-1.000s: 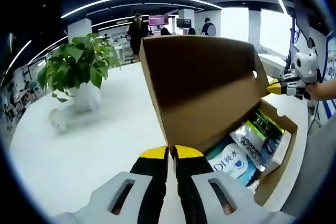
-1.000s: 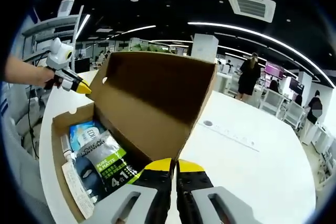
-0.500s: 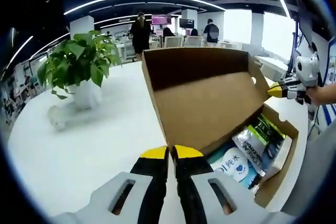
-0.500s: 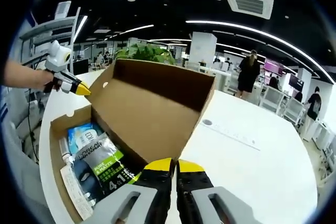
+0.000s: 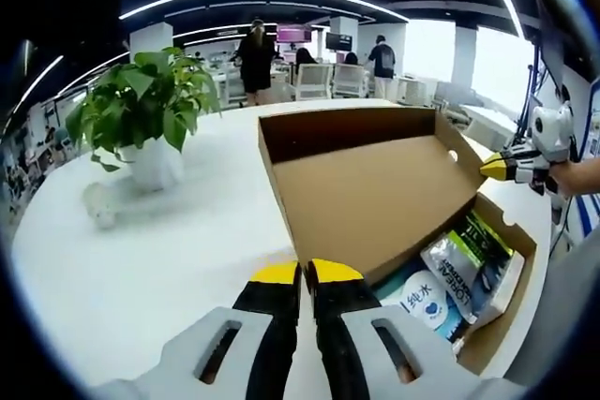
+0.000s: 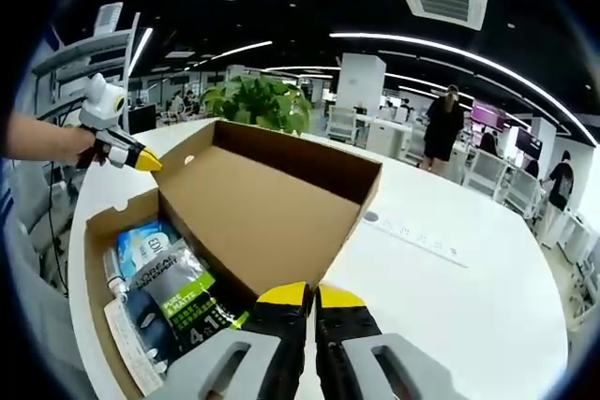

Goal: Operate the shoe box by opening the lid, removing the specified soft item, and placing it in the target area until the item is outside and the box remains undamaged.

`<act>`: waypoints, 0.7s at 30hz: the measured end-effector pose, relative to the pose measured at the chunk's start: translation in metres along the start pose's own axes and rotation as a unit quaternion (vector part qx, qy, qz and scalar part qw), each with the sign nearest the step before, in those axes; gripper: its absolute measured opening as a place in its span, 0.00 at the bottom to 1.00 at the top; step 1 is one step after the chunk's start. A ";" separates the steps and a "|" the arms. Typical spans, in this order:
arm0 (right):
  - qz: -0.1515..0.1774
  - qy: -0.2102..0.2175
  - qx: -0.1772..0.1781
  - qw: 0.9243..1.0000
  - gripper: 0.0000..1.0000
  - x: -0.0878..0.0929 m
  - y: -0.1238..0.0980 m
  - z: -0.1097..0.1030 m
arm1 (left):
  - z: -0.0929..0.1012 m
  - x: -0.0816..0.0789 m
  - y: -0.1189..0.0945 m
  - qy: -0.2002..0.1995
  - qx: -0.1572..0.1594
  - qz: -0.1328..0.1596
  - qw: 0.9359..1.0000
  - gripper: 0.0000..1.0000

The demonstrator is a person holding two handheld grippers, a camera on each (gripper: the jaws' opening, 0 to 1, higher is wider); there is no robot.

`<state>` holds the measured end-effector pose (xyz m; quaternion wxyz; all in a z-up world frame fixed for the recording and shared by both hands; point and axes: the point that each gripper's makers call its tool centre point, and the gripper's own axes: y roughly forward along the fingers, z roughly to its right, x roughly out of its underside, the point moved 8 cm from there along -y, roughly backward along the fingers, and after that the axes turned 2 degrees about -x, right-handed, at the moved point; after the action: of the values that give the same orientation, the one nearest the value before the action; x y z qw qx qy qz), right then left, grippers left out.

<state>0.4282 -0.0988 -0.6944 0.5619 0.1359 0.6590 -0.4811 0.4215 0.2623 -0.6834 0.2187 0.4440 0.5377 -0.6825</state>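
Note:
The brown cardboard shoe box (image 5: 513,243) lies open on the white table, its lid (image 5: 375,189) swung far back and leaning low. Inside lie soft packs: a green-and-black pouch (image 5: 473,259) and a blue-and-white wipes pack (image 5: 419,293). My left gripper (image 5: 301,274) is shut on the lid's near corner. My right gripper (image 5: 489,168), held by a hand, pinches the lid's opposite corner. In the right gripper view the lid (image 6: 262,203) stretches away from my right gripper (image 6: 302,295), my left gripper (image 6: 148,162) holds its far corner, and the pouch (image 6: 183,292) lies in the box (image 6: 98,231).
A potted green plant (image 5: 141,124) in a white pot stands on the round white table (image 5: 141,259) behind the lid; the same plant (image 6: 258,100) appears beyond the lid's far edge. A printed strip (image 6: 412,236) lies on the table. People stand far back in the office.
The lid has swung down and back, from steeply raised to nearly flat, with both grippers still holding its corners. More of the plant and the table shows past it.

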 end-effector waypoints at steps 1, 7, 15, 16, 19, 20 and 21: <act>-0.001 0.000 0.000 1.000 0.00 0.000 0.000 0.000 | 0.000 0.000 0.001 0.000 0.000 -0.001 1.000 0.02; -0.007 -0.002 -0.001 1.000 0.00 -0.001 0.005 0.003 | 0.001 -0.001 0.005 -0.002 -0.002 -0.005 1.000 0.02; -0.015 -0.002 -0.003 1.000 0.00 -0.001 0.009 0.006 | -0.002 -0.002 0.011 -0.008 -0.002 -0.008 1.000 0.02; -0.016 -0.001 -0.003 1.000 0.00 -0.001 0.009 0.006 | -0.002 -0.002 0.011 -0.009 -0.003 -0.008 1.000 0.02; -0.019 0.007 -0.004 1.000 0.00 0.000 0.011 0.009 | -0.003 -0.002 0.014 -0.014 -0.002 -0.009 1.000 0.02; -0.020 0.007 -0.005 1.000 0.00 0.000 0.012 0.009 | -0.003 -0.002 0.014 -0.015 -0.003 -0.009 1.000 0.02; -0.023 0.004 -0.006 1.000 0.00 0.000 0.012 0.009 | -0.003 -0.002 0.015 -0.016 -0.002 -0.010 1.000 0.02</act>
<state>0.4425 -0.0995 -0.6994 0.5488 0.1195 0.6669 -0.4896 0.4354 0.2596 -0.6898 0.2217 0.4268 0.5401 -0.6906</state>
